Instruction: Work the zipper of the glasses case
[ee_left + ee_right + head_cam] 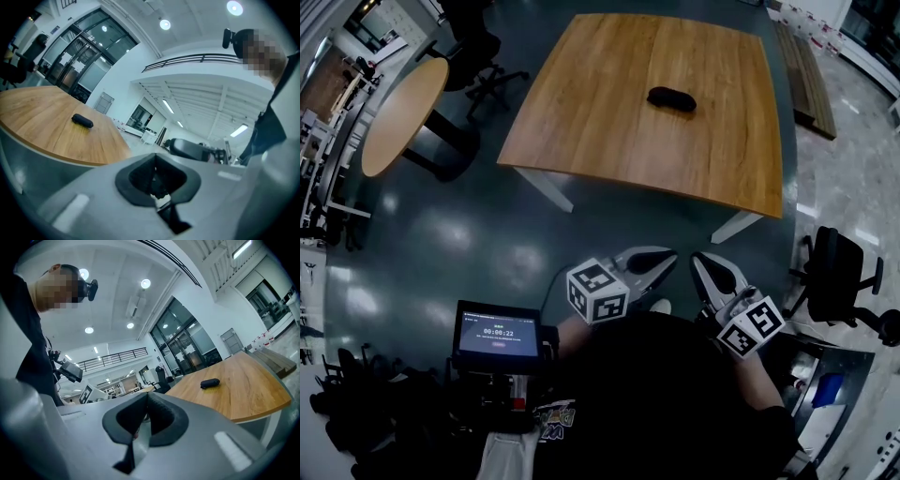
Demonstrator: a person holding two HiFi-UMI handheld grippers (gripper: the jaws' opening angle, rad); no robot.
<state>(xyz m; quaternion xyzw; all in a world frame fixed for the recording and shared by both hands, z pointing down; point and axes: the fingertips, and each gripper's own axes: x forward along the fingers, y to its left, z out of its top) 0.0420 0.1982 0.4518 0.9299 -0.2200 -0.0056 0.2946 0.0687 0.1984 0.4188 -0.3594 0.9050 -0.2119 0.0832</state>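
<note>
A small black glasses case (671, 97) lies alone on the far middle of a wooden table (609, 122). It shows as a dark oblong in the left gripper view (82, 121) and in the right gripper view (210, 383). Both grippers hang well short of the table, close to the person's body. The left gripper (667, 262) is shut with nothing in it, its jaws pressed together (161, 199). The right gripper (701, 263) is likewise shut and empty (138, 437). The two gripper tips point toward each other over the dark floor.
A round wooden table (403, 112) and black office chairs (483, 56) stand at the far left. Another black chair (839, 277) is at the right. A small screen on a stand (497, 339) sits at the person's left. Benches (806, 70) lie beyond the table's right side.
</note>
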